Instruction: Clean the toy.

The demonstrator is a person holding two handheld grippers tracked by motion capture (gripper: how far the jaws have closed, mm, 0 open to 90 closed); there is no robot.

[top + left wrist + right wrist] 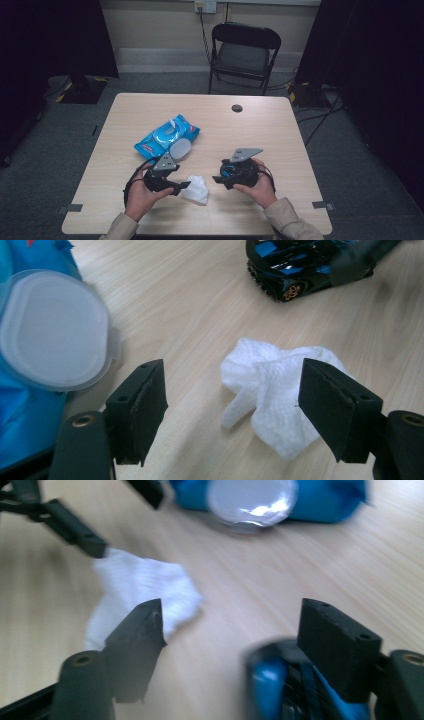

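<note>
Progress is judged to be partial: in the high view a crumpled white wipe (196, 189) is seen lying loose on the table (280, 130), already out of the blue wipes pack (165, 135), whose round lid (180, 148) is flipped open toward the person; the left gripper (184, 185) is held just beside the wipe and the right gripper (218, 179) is held over a dark blue toy car (235, 171) under the right hand (257, 184). In the left gripper view the jaws are seen standing well apart with nothing clamped, the wipe (272, 390) lying on the table between and beyond them, untouched, the clear lid (52, 330) at the left and the toy car (305, 267) farther off. In the right gripper view the jaws are spread wide, the blurred car (272, 690) sits low between them and no pad can be seen pressing on it; the wipe (145, 592) lies to the left. Picking up the wipe and cleaning the car appear left to do. No brand name or writing can be read on the pack; a small red patch on its corner is too blurred to tell.
</note>
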